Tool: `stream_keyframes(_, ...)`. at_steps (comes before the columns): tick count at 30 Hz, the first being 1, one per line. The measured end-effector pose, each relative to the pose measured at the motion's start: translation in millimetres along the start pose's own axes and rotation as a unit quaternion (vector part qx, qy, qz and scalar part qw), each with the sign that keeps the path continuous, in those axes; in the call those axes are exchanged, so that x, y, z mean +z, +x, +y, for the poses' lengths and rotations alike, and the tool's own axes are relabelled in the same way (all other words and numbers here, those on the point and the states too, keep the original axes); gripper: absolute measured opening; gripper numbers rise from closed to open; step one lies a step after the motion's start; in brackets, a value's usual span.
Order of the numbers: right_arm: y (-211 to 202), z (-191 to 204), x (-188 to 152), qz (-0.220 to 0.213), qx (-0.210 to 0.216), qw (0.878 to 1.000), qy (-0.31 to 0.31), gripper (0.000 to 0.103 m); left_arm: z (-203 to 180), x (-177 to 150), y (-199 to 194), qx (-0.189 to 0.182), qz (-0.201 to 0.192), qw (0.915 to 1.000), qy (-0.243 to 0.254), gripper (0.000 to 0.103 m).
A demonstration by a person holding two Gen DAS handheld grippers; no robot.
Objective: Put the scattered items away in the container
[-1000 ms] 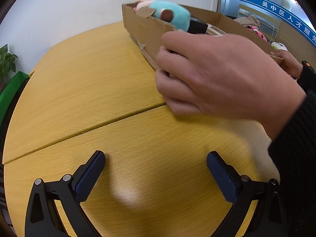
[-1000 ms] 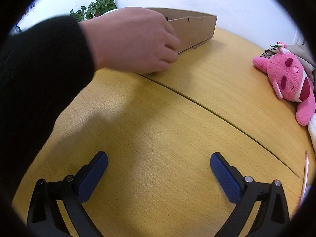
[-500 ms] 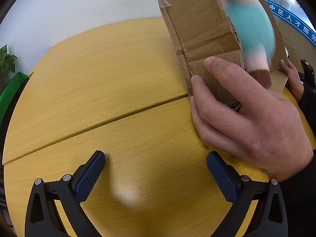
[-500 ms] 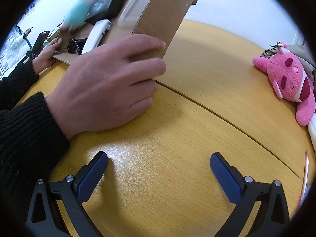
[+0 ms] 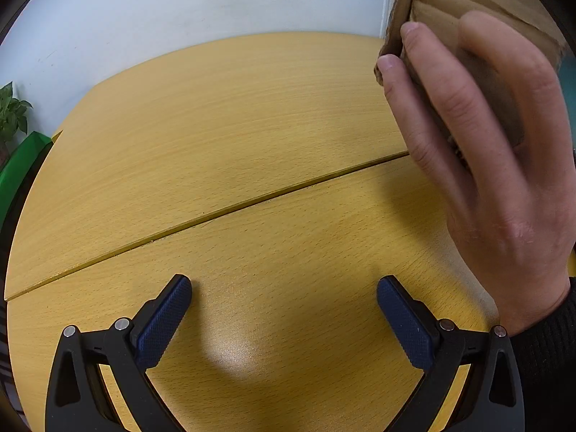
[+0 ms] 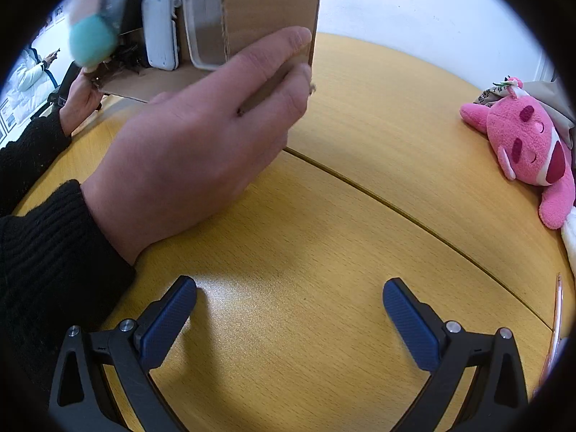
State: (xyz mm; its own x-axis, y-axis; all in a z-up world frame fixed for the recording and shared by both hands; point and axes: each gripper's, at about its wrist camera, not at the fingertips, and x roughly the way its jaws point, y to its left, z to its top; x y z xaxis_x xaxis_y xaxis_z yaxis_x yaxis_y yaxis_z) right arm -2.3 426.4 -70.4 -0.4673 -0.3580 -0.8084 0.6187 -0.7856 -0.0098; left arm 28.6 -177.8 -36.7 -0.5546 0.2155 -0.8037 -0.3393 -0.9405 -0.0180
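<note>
box (image 6: 266, 3): brown cardboard, tipped steeply up off the table, open side toward me
contents: teal plush (image 6: 91, 37) blurred, white device (image 6: 159, 30), clear case (image 6: 201, 18)

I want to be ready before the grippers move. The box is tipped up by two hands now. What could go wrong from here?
1. The box is tilted steeply, so the teal toy, white device and clear case may tumble out fast and scatter widely.
2. The near hand is close to the open right gripper; moving now might hit it.
3. The pink plush lies near the table edge and could get knocked off.
</note>
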Motion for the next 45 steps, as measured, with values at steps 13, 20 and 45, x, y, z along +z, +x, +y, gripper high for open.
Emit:
stream_keyframes(13,-0.2,1.5,-1.4,0.001,-0.001,1.0,0.0,0.103,1.4,3.4,-6.6,0.0,0.001,1.0,0.0,0.103)
stream_keyframes(20,0.6,0.3,-0.9,0.001,-0.001,1.0,0.0,0.103,4.3,4.9,-15.4,0.0,0.001,1.0,0.0,0.103)
stream_keyframes(45,2.1,0.3,-0.9,0.001,-0.002,1.0,0.0,0.103,2.6,3.9,-21.8,0.001,0.001,1.0,0.0,0.103)
